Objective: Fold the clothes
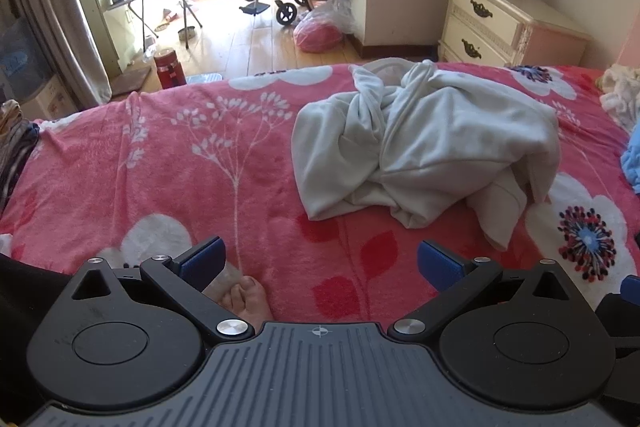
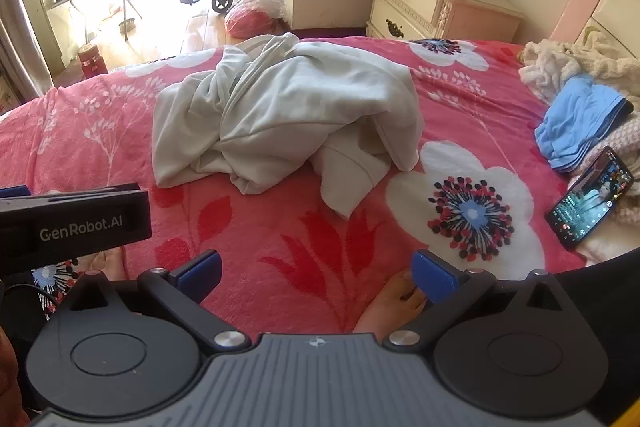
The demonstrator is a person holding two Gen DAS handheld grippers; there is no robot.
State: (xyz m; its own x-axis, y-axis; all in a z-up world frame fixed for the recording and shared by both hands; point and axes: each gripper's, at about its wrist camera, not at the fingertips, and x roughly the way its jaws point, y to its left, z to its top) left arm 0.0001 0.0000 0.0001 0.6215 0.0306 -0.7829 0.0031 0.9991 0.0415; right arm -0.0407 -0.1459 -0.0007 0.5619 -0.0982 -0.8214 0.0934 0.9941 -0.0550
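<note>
The left gripper point(image 1: 320, 259) and the right gripper point(image 2: 318, 269) both have their blue-padded fingers point(image 1: 202, 257) spread as wide as they go, gripping nothing and hanging above the pink floral blanket point(image 1: 140, 167) on the bed. The crumpled pale-grey hooded sweatshirt point(image 2: 280, 115) lies in a heap on the blanket ahead of both, well clear of the fingertips. In the right wrist view, the black side of the left gripper reads "GenRobot.AI" point(image 2: 81, 227).
</note>
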